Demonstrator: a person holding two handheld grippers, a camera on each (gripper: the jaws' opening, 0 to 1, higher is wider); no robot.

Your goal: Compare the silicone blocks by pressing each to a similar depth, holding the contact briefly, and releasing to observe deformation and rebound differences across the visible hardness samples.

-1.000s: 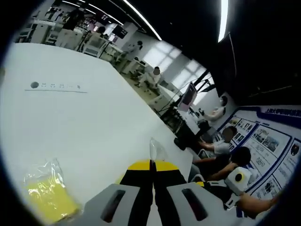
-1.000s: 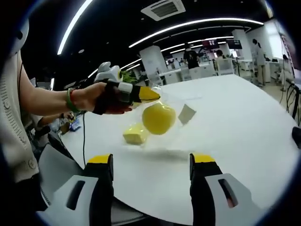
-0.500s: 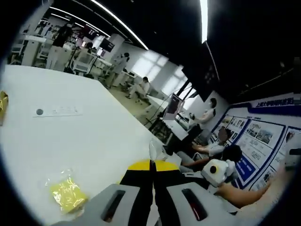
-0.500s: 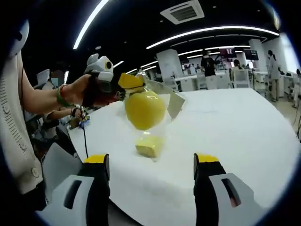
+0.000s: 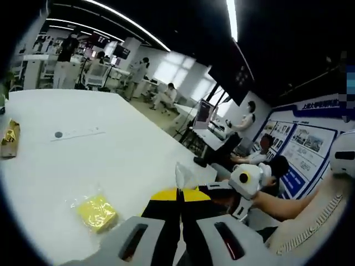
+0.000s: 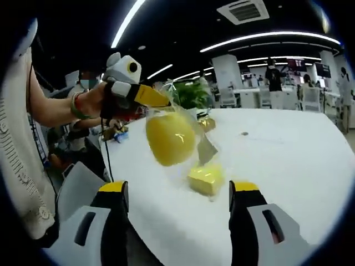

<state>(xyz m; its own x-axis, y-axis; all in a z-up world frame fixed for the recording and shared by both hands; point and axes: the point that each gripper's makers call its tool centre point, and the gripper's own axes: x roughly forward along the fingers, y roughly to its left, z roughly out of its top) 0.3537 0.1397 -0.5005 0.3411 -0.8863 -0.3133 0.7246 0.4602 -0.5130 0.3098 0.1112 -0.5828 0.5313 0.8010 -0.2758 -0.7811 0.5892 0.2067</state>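
With its jaws closed on a clear bag holding a round yellow silicone sample, the left gripper hangs at 11 o'clock from the wide-open, empty right gripper, above the bagged yellow block on the desk.

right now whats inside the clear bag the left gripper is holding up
A round yellow block sits inside the clear bag, pinched by the left gripper. A white tag shows too; its text is unreadable.

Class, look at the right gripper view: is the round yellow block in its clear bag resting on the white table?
No: the round yellow block in its clear bag hangs from the left tongs, above the white table.
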